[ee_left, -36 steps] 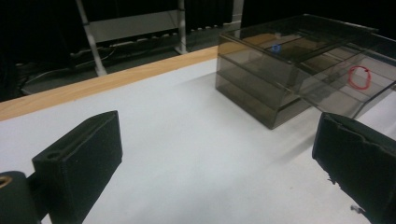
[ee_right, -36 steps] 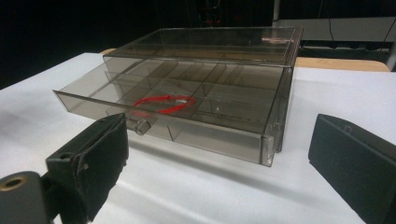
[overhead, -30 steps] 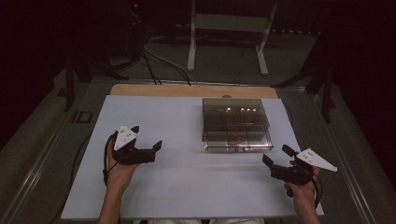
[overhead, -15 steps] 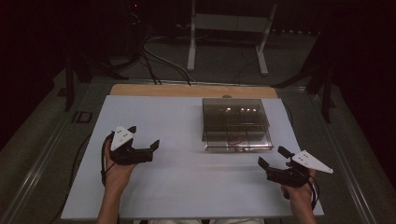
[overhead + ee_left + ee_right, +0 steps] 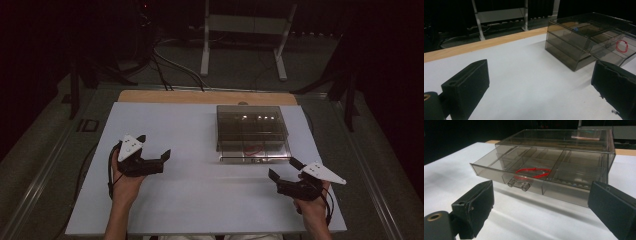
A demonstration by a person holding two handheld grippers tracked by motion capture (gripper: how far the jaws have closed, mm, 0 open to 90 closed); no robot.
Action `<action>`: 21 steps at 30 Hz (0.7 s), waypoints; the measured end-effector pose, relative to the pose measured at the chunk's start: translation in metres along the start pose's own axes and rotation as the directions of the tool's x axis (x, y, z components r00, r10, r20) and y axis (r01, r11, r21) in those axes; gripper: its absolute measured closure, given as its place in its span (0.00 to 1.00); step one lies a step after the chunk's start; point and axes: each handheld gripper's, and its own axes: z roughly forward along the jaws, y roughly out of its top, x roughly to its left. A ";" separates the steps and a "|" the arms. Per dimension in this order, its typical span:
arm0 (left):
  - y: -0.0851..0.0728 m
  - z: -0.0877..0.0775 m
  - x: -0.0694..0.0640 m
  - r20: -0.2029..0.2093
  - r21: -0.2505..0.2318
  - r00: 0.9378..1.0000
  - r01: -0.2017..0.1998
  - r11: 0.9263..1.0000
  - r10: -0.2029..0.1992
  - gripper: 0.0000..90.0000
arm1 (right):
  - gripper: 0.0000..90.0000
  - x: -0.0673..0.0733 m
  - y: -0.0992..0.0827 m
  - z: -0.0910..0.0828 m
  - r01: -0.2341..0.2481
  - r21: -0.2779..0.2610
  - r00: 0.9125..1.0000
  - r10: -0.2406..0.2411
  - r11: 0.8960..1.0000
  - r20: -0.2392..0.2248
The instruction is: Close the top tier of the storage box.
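A smoky clear plastic drawer box (image 5: 251, 128) stands on the white table top (image 5: 195, 200), right of centre. Its bottom drawer (image 5: 529, 176) is pulled out toward me, with a small clear handle (image 5: 519, 185) at the front. A red rubber band (image 5: 533, 172) lies in the drawer's middle compartment, also seen as a red loop (image 5: 254, 148) from above and a red ring (image 5: 622, 45) from the left. My left gripper (image 5: 154, 148) rests open at the left, jaws wide apart and empty. Just in front of the drawer's right corner, my right gripper (image 5: 285, 169) is open and empty.
A wooden strip (image 5: 205, 97) runs along the table's far edge. Behind it on the dark floor stand a white frame stand (image 5: 242, 30) and loose cables (image 5: 165, 60). Cables trail from both grippers toward me.
My right gripper has drifted slightly toward me and to the left. The left gripper has shifted a little. Both stay open; the drawer and rubber band are unchanged.
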 end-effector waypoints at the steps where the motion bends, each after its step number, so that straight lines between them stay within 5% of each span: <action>1: 0.000 0.000 0.000 0.000 0.000 1.000 0.000 1.000 0.000 0.04 | 0.10 0.001 0.000 0.001 0.000 0.002 1.000 0.000 1.000 0.000; 15: 0.001 -0.002 0.000 0.000 -0.006 1.000 0.003 1.000 -0.003 0.04 | 0.29 0.005 -0.004 0.013 0.023 0.061 0.999 -0.026 0.998 0.038; 21: 0.001 -0.002 0.001 -0.002 -0.008 1.000 0.005 1.000 -0.005 0.04 | 0.47 0.010 -0.004 0.018 0.031 0.062 0.999 -0.033 0.998 0.041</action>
